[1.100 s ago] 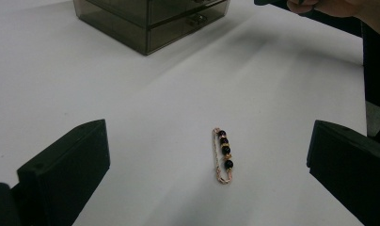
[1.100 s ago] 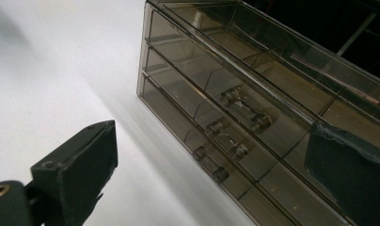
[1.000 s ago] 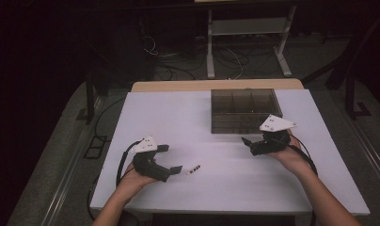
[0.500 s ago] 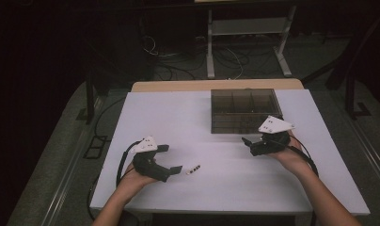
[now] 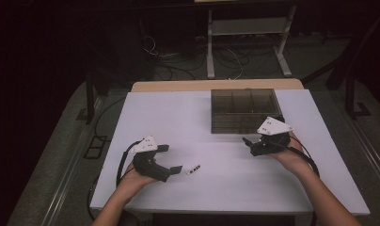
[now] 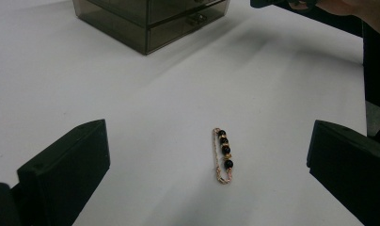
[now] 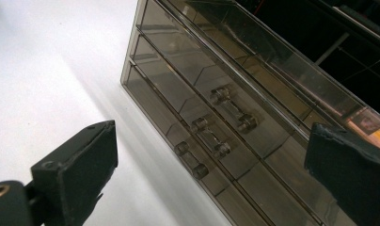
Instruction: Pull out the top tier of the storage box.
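Bracelet [image 6: 223,156] of 3 dark beads on fine chain, flat on the surface [image 5: 178,122]: light, limp, best pinched across the beads. Left gripper [image 6: 207,155] wide open, empty, straddling it; right gripper [image 7: 211,155] wide open, empty, facing the drawer box [image 7: 235,108].

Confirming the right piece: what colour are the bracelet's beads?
Black beads on a gold-pink chain, clearest in the left gripper view.

gold bracelet [image 6: 223,155] with black beads; smoky translucent drawer box [image 7: 216,117]; white table [image 5: 178,122].

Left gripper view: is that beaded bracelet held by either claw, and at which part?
Nothing is held. The bracelet lies on the table between the open left claw; the right claw faces the drawer box, open.
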